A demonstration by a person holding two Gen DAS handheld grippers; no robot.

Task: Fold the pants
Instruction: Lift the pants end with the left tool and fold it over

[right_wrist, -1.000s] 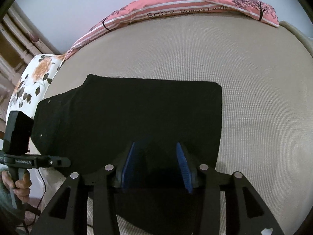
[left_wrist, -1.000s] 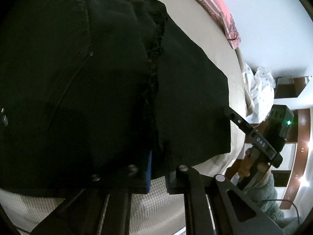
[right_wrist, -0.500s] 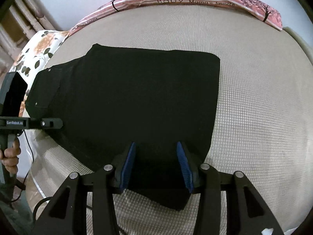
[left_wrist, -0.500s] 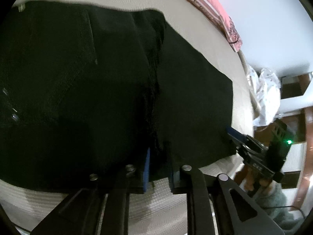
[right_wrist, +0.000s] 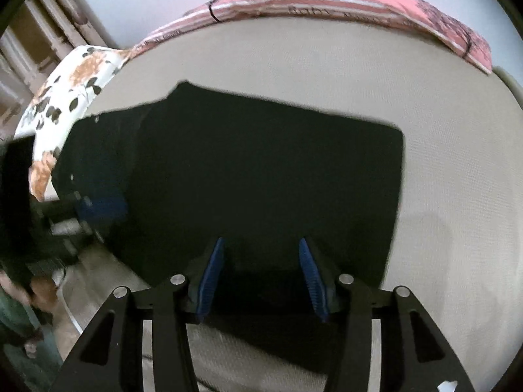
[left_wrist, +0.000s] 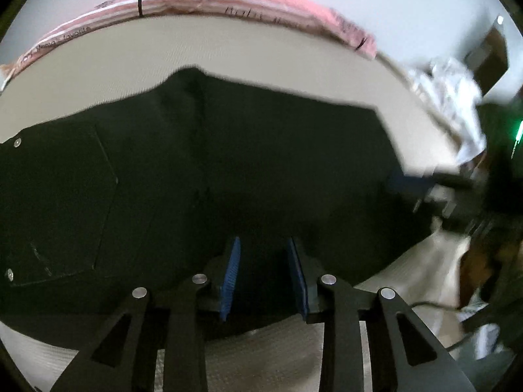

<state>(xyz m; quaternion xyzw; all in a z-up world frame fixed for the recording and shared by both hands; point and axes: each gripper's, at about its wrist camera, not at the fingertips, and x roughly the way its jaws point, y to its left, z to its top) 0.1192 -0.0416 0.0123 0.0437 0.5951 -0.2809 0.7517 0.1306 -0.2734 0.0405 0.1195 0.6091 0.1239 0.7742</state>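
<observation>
— Setting first, please.

— Beige textured mattress [right_wrist: 441, 163] fills both my views, with a pink striped pillow [right_wrist: 343, 0] along its far edge and a floral cushion [right_wrist: 65, 98] at the left in the right wrist view. White crumpled cloth [left_wrist: 451, 98] shows at the right of the left wrist view.

— Item one: left gripper?

— My left gripper [left_wrist: 264, 271] has its jaws partly apart, a narrow gap, and they have just been opening. Blue pads [left_wrist: 231, 274] stand either side of black cloth, but I see no pad pressing on it; nothing is held.

— Item two: right gripper?

— My right gripper [right_wrist: 263, 274] has a wider gap, roughly half open, and its jaws have just been opening a little too. Its pads [right_wrist: 211, 277] are also clear of the fabric beneath; nothing gripped.

— Item three: the garment?

— Black pants [right_wrist: 261, 170] lie flat on the mattress, folded into a broad dark slab. In both views their near edge runs under and just behind the fingertips, so each pair of jaws hangs over that near hem. A rear pocket [left_wrist: 59, 196] with rivets shows at the left in the left wrist view. The straight right edge of the fold sits to the right of my right gripper.

— Anything else?

— Each gripper appears blurred at the other view's edge; a hand [right_wrist: 39, 294] shows low on the left.
</observation>
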